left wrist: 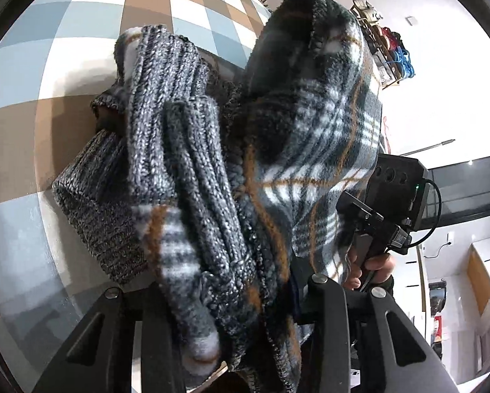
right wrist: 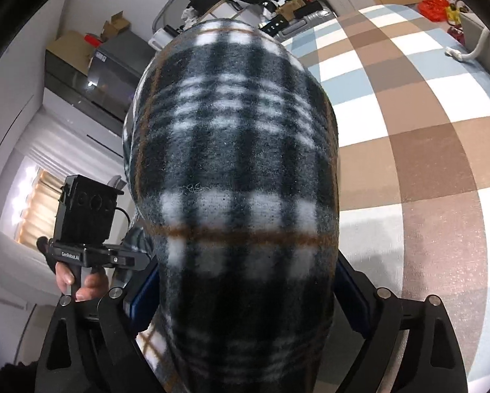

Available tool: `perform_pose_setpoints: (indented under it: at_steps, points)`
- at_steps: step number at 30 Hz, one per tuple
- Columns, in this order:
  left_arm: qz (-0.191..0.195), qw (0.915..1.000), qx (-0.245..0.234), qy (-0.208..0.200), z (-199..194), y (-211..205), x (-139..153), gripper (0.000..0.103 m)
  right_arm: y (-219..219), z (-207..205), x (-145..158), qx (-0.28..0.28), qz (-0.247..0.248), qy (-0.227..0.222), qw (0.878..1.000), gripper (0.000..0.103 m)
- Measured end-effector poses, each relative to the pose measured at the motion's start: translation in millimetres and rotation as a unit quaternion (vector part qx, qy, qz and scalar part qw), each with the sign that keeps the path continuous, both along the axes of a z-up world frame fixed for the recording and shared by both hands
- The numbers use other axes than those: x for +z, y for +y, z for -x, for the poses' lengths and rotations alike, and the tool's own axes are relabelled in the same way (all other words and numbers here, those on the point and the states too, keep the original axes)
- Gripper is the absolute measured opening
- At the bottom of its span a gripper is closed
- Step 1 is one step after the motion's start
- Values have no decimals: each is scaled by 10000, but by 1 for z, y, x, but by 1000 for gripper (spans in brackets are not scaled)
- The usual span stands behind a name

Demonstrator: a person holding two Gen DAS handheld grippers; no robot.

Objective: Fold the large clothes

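A dark plaid fleece garment [left wrist: 310,124] with grey ribbed knit cuffs and hem [left wrist: 179,150] is lifted off the checked cover. My left gripper [left wrist: 241,337] is shut on a bunch of the knit and fleece, which hides its fingertips. The garment also fills the right wrist view [right wrist: 238,170], draped between the fingers of my right gripper [right wrist: 245,311], which is shut on it. The right gripper's body shows in the left wrist view [left wrist: 389,209], close by on the right. The left gripper's body shows in the right wrist view [right wrist: 87,229] at the left.
A checked blue, brown and white bed cover [right wrist: 408,124] lies below and to the right; it also shows in the left wrist view [left wrist: 64,65]. Shelves with boxes and clutter [right wrist: 231,3] stand beyond the bed. A red item [right wrist: 433,5] lies at the far edge.
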State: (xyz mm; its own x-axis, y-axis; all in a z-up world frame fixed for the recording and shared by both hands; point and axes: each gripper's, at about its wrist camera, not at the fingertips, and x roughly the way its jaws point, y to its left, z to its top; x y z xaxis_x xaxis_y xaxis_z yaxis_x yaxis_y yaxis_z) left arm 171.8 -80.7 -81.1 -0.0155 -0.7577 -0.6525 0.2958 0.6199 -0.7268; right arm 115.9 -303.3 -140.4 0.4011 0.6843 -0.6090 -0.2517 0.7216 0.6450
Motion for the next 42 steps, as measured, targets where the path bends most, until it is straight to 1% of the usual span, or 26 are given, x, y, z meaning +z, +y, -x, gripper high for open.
perform_pose_setpoints:
  at_steps: [2,4,5,6,9,11,19,21,23,26,29,31,32,35,38,39,40,42]
  points:
    - [74,10000,32,52,2,4,-1,32,-5,0,1,-22,-183,56,9998,80]
    - [120,9999,31,58,4,14,-3,32,-10,-1,2,-48,-278,19,9996,77]
    - [125,9999,27,64,2,27,-9,31,-10,0,4,-60,-276,-12,9996,76]
    - [115,9999,-11,41,2,40,-12,30,-10,1,5,-64,-308,-31,9995,75]
    - [249,9997,-35,11,3,46,-11,30,-16,6,13,-70,-539,-193,9983,73]
    - [295,9995,-73,-64,6,45,-6,29,-17,9,20,-103,-593,-333,9976,72]
    - [188,9989,8,-432,13,54,12,29,-5,24,41,-45,-462,-670,9967,71]
    - [240,9984,60,-506,15,65,19,29,0,24,50,-24,-483,-779,9958,71]
    - [258,9980,169,-546,17,78,26,29,16,19,62,17,-459,-836,9954,71]
    - [226,9967,352,-693,23,104,43,29,42,12,84,153,-412,-976,9943,71]
    - [274,9939,624,-869,31,147,67,29,73,6,111,332,-395,-1157,9919,71]
    - [294,9916,790,-979,37,175,81,29,103,2,133,513,-387,-1324,9891,71]
    - [302,9895,940,-1054,43,197,93,29,122,0,144,619,-412,-1402,9873,71]
    - [274,9842,1275,-1194,57,251,116,29,178,-10,169,922,-566,-1504,9827,71]
    - [97,9782,1659,-1244,72,317,135,29,237,-20,179,1203,-735,-1481,9789,71]
    - [-20,9758,1789,-1256,76,341,140,29,266,-24,180,1296,-842,-1413,9778,71]
    - [-105,9736,1903,-1260,79,361,142,29,284,-26,179,1343,-902,-1359,9774,71]
    - [-223,9679,2223,-1154,84,411,139,29,335,-33,170,1452,-1050,-1151,9771,71]
